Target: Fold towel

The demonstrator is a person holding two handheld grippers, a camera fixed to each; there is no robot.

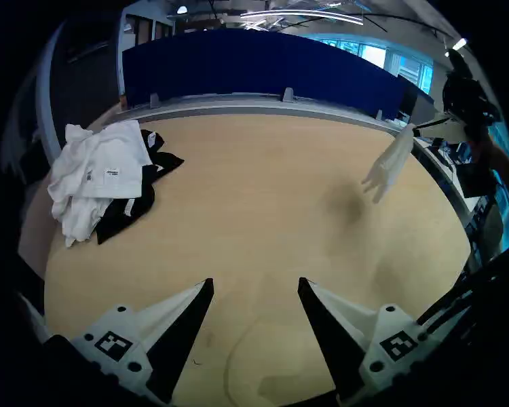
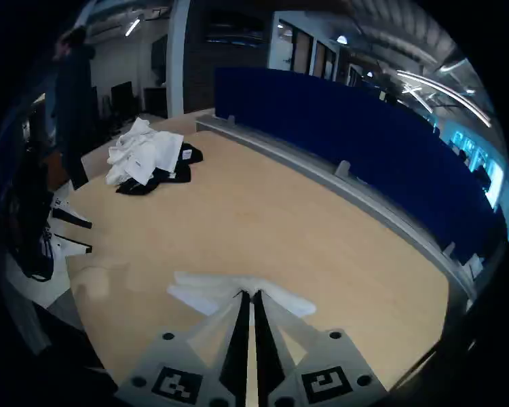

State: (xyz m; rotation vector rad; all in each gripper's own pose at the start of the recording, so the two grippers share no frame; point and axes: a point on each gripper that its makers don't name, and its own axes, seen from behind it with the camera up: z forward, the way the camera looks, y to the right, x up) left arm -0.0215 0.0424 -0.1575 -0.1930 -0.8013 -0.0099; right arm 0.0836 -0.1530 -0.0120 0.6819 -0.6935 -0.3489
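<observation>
In the left gripper view, the left gripper (image 1: 254, 285) is seen with its two fingers spread wide apart and nothing between them, held low over the light wooden surface (image 1: 268, 190). In that view a white towel (image 1: 390, 163) is seen off to the right, hanging bunched in the air above the surface, with a soft shadow (image 1: 346, 203) cast on the wood just beside it; what holds its upper end is too dark and blurred to be made out. The hold is shown in the right gripper view: the right gripper (image 2: 251, 295) has its fingers pressed together on the towel's cloth, which is fanned out to either side of the tips. Two white-and-black fingers (image 2: 71, 217), apparently the left gripper's, are also seen at the left edge of that view, well apart from the right gripper. A heap of white and black garments (image 1: 98, 176) is piled near the far left corner of the surface. The far edge is bordered by a grey rail (image 1: 254, 105), behind which a dark blue partition (image 1: 254, 68) is set. Bright windows (image 1: 390, 61) are visible beyond it, and a person in dark clothing (image 2: 71, 88) is seen standing past the heap.
</observation>
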